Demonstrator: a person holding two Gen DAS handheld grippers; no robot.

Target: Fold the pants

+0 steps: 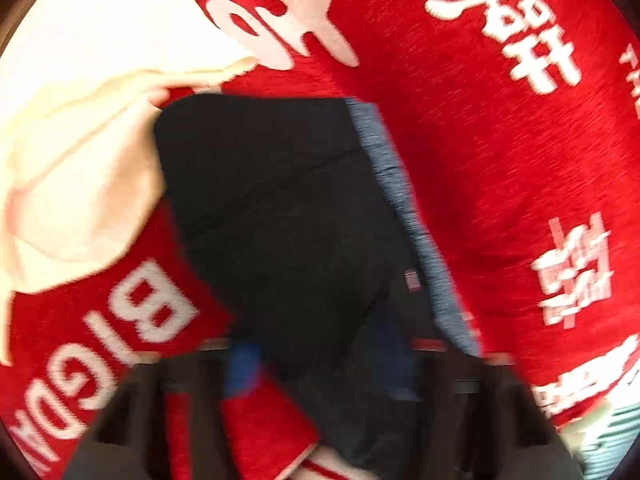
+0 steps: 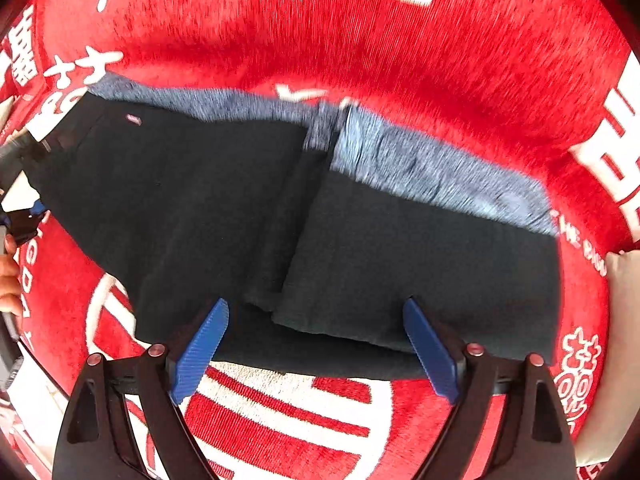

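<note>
Dark navy pants with a grey-blue waistband lie folded on a red cloth with white lettering. My right gripper is open, its blue pads on either side of the pants' near edge, holding nothing. In the left wrist view the pants reach down between the blurred fingers of my left gripper, and the fabric lies between them. The left gripper also shows at the left edge of the right wrist view, at the pants' end.
A cream cloth lies at the upper left in the left wrist view, beside the pants. The red cloth covers the whole surface. A pale cushion edge shows at the right. A hand is at the left edge.
</note>
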